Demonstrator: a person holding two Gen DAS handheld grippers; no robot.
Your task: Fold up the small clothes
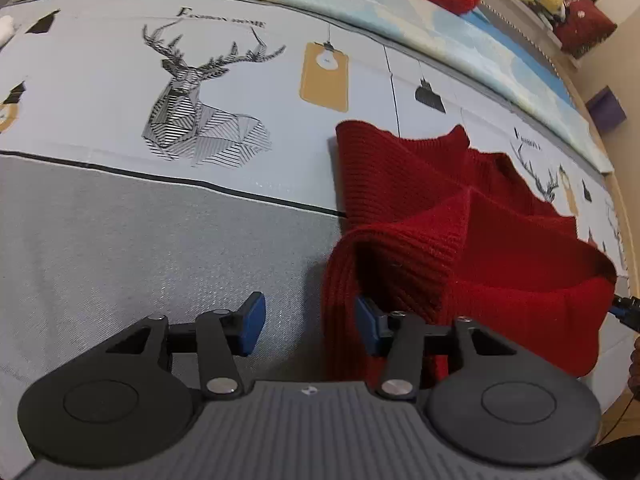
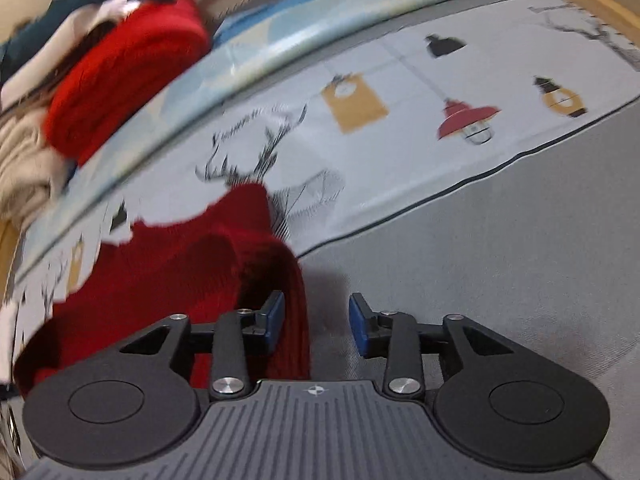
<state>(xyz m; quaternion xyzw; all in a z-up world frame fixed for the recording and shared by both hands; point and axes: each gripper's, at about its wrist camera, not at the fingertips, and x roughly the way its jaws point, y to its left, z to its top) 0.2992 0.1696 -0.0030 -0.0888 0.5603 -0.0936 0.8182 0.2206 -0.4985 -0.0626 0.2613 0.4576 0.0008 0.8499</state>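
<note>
The left gripper (image 1: 310,326) tilted steeply down over the printed bed sheet (image 1: 120,240), jaws spread, the rolled edge of the red knitted garment (image 1: 480,248) hanging between them without being pinched. The right gripper (image 2: 316,326) also angled down, jaws parted, the garment's (image 2: 180,264) other edge standing just inside its left pad. The garment lay half folded on the sheet. Another red knit (image 2: 128,76) sat farther back.
</note>
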